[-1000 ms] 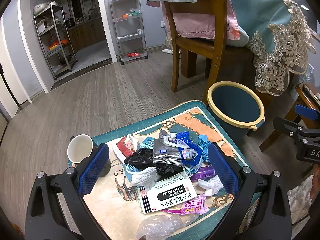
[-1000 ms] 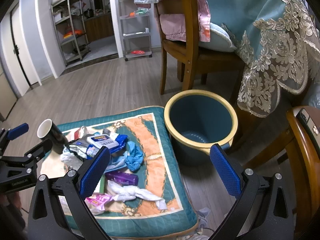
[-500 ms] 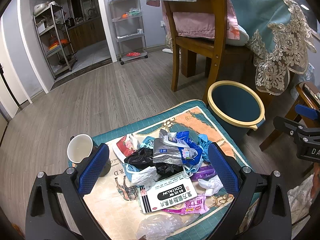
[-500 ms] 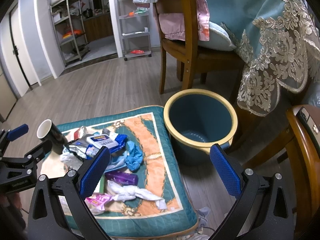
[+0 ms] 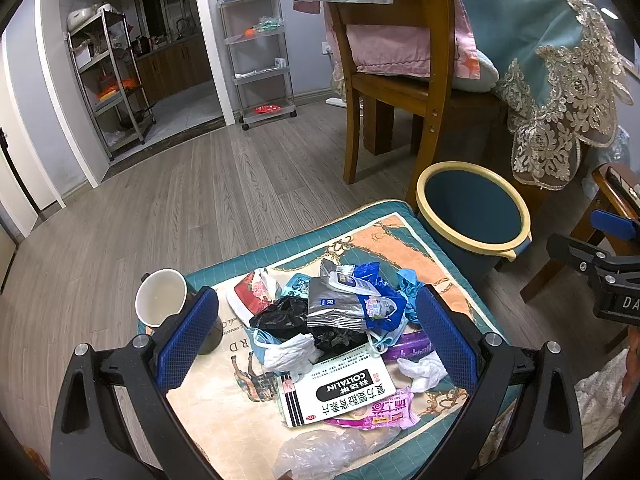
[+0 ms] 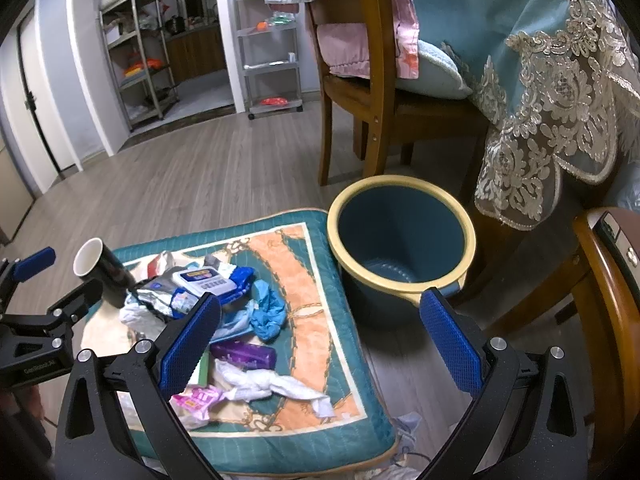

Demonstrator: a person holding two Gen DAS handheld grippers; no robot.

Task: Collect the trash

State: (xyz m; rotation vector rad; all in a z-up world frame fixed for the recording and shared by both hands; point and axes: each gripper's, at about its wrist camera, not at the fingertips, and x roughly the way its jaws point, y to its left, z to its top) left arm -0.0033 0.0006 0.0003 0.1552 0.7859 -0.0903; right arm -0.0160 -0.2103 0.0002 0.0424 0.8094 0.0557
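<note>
Left gripper (image 5: 316,334) is spread wide, blue pads far apart, nothing between them, touching nothing. It hovers over the cushion (image 5: 304,246), and the trash pile (image 5: 336,320) sits framed between its fingers: silver-and-blue wrapper on top, black bag under it, white box (image 5: 338,392) and pink packet nearer the camera. A paper cup (image 5: 162,298) stands at the cushion's left edge, just behind the left pad.

Right gripper (image 6: 320,334) is just as wide open and empty, hanging above the cushion's (image 6: 320,420) right edge. Its left pad overlaps the pile's (image 6: 208,292) edge in view; whether it touches, I can't tell. The bin (image 6: 402,236) stands on the floor right beside the cushion, between the two pads in view, its mouth open upward. Both grippers point forward and tilt down, side by side over the cushion.
</note>
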